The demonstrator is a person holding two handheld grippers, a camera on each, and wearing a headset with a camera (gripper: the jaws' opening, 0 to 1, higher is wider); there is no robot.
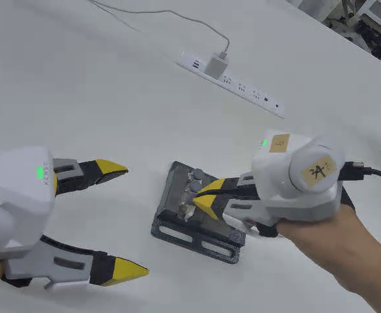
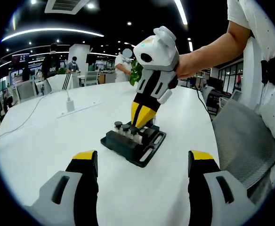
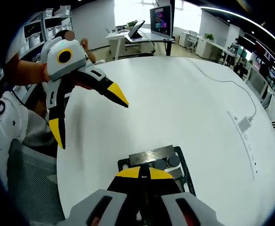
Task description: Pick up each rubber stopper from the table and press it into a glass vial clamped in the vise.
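A black vise (image 1: 177, 229) lies on the white table and clamps a row of glass vials (image 1: 192, 188); two of them carry grey rubber stoppers (image 1: 197, 174). My right gripper (image 1: 202, 195) is shut, its yellow tips together just over the nearest vial, and no stopper shows between them. In the right gripper view the shut jaws (image 3: 142, 174) cover part of the vise (image 3: 149, 155), with stoppers (image 3: 173, 161) beside them. My left gripper (image 1: 122, 218) hangs open and empty to the left of the vise. The left gripper view shows the vise (image 2: 144, 150) and the right gripper (image 2: 142, 115) over it.
A white power strip (image 1: 243, 88) with a plugged charger and cable lies at the far side of the table. A mesh chair (image 2: 250, 141) stands beside the table. People sit at desks far behind.
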